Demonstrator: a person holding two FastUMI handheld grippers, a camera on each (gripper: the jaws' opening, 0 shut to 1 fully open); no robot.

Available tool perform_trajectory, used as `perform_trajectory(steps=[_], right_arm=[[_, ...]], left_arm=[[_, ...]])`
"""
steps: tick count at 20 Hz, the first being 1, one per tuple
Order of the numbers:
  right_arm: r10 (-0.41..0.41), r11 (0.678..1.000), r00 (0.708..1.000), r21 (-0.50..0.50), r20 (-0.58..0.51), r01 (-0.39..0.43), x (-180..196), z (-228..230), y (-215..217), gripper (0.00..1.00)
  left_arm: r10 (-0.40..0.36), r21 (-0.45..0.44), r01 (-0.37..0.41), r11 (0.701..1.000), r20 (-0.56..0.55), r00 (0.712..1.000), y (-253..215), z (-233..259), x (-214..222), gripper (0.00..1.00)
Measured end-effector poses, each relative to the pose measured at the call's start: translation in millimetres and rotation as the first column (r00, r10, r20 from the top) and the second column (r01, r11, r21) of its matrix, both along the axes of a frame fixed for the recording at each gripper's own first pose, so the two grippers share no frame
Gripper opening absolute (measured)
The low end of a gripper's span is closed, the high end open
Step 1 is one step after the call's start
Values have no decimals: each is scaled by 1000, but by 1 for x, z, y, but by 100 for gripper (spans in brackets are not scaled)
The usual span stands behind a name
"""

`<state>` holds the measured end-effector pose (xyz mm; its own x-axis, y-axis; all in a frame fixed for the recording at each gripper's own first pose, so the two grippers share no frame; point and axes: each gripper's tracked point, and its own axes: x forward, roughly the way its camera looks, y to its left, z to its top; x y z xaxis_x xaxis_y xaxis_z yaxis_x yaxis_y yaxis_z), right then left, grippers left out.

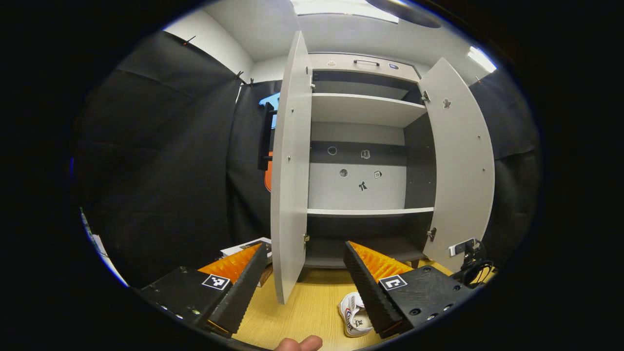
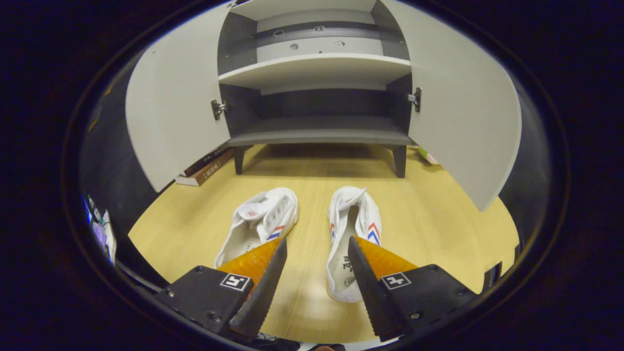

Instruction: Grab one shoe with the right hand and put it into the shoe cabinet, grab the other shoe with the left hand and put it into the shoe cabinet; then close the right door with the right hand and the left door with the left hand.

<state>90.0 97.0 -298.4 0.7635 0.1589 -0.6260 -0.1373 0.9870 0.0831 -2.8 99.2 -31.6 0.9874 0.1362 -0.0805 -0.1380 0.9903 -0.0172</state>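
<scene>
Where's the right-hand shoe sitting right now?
In the right gripper view, the right shoe lies on the wooden floor before the open shoe cabinet, beside the left shoe, partly under the right gripper.

pale wood-grain floor (image 2: pixel 429 214); black cloth wall (image 1: pixel 170 161) at left; white ceiling (image 1: pixel 273 29) with bright strip lights (image 1: pixel 341 9); stacked books (image 2: pixel 204 168) on floor, far left.

Black gripper bodies (image 1: pixel 306 261), square markers, screws.

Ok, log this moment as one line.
shoes: on floor | cabinet doors: open | left gripper: open | right gripper: open, above shoes
</scene>
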Motion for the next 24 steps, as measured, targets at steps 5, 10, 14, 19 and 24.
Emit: perform_trajectory(steps=[5, 10, 14, 19, 24], right_arm=[[-33, 999, 996, -7, -87, 33, 22, -38, -2, 63], [-39, 998, 995, -55, -87, 34, 45, -51, -3, 30], [-36, 993, 998, -114, -45, 31, 51, -53, -13, 21], [23, 982, 996, -188, 86, -7, 58, -30, -22, 4], [52, 987, 972, -163, 228, -14, 47, 46, -21, 3]], left_arm=[[16, -7, -17, 1000, -30, 999, 9, -12, 5, 95], [37, 6, -37, 999, -46, 998, 19, -17, 10, 95], [40, -6, -41, 999, -60, 997, 18, -22, 12, 95], [23, -31, -26, 999, -76, 997, 9, -30, 14, 95], [-14, -40, 11, 999, -73, 997, -12, -32, 16, 95]])
